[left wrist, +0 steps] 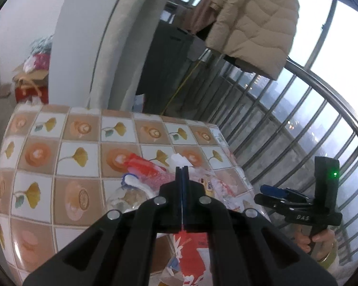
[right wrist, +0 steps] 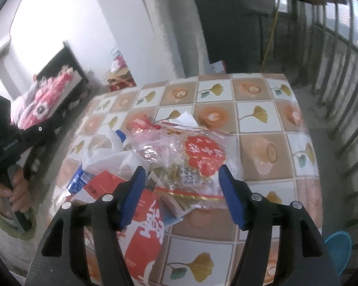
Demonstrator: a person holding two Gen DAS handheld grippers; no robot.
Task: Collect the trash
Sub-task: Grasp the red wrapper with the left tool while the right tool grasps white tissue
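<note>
A heap of trash lies on the tiled table (right wrist: 257, 116): a clear plastic bag with a red round label (right wrist: 200, 152), a red and white carton (right wrist: 143, 236), a clear bottle with a blue cap (right wrist: 118, 140), white paper scraps (right wrist: 185, 119) and a red wrapper (left wrist: 140, 164). My right gripper (right wrist: 181, 169) is open, its blue pads just above the near side of the bag. My left gripper (left wrist: 182, 169) is shut and empty, over the heap by the bottle (left wrist: 126, 195). The right gripper also shows in the left wrist view (left wrist: 272, 190), off the table's right edge.
A metal balcony railing (left wrist: 298, 128) runs along the right. A grey pillar (left wrist: 83, 35) and a dark cabinet (right wrist: 231, 23) stand behind the table. A beige coat (left wrist: 253, 23) hangs above. Boxes (left wrist: 31, 81) sit on the floor at the left; a blue stool (right wrist: 339, 245) at the right.
</note>
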